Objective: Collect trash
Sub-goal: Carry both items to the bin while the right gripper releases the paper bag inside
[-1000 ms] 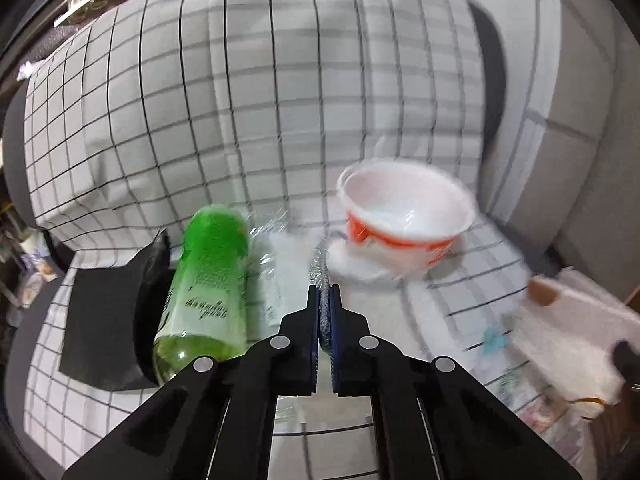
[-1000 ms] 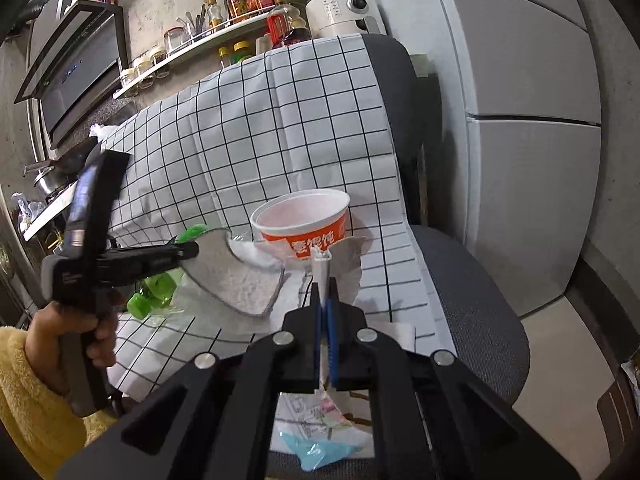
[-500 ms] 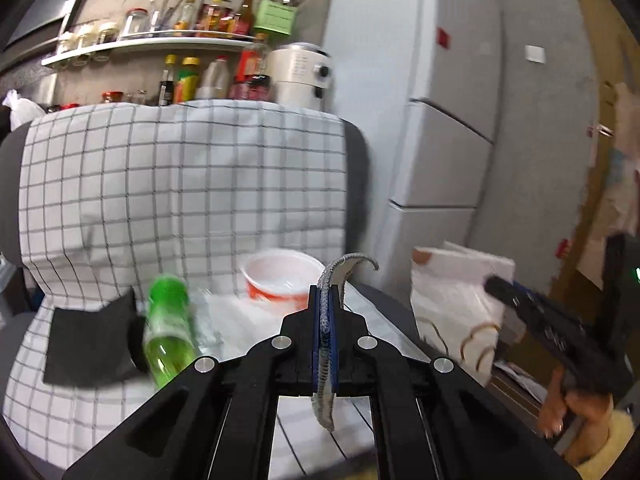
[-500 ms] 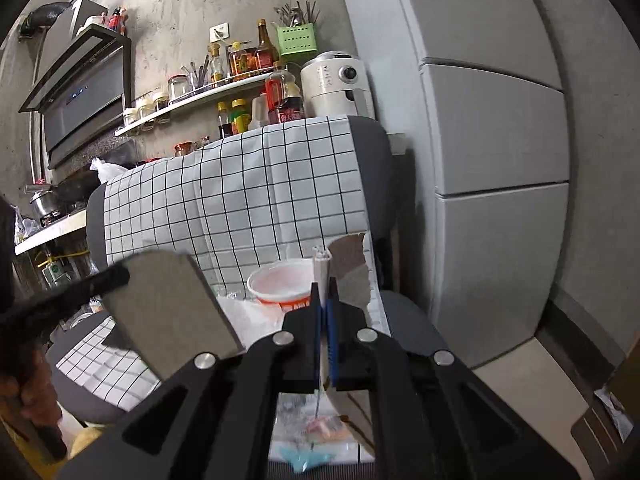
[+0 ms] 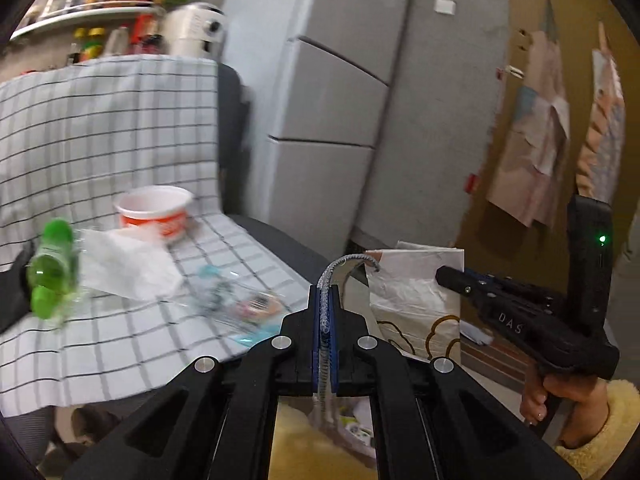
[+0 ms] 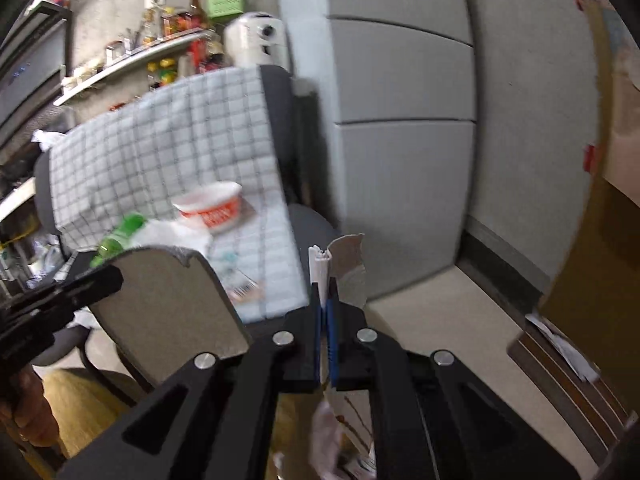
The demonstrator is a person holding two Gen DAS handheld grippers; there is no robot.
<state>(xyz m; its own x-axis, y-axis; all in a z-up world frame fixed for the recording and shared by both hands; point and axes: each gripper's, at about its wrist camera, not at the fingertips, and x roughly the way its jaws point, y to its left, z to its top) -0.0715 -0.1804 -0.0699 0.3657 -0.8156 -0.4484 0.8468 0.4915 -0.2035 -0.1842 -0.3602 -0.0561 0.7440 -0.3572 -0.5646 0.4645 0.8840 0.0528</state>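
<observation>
The paper bag [image 5: 416,300] stands just beside the chair's front edge, with the right gripper [image 6: 327,300] clamped on its rim. The foil lid [image 6: 168,312] pinched in the left gripper [image 5: 326,312] hangs broadside between the two tools, blocking much of the way across. On the checked cloth [image 5: 120,344], the noodle cup [image 5: 154,210], green bottle [image 5: 52,268], white wrapper [image 5: 124,264] and small wrappers [image 5: 244,308] crowd the seat. Right of the chair, bare floor [image 6: 460,320] runs open to the fridge [image 6: 400,120].
</observation>
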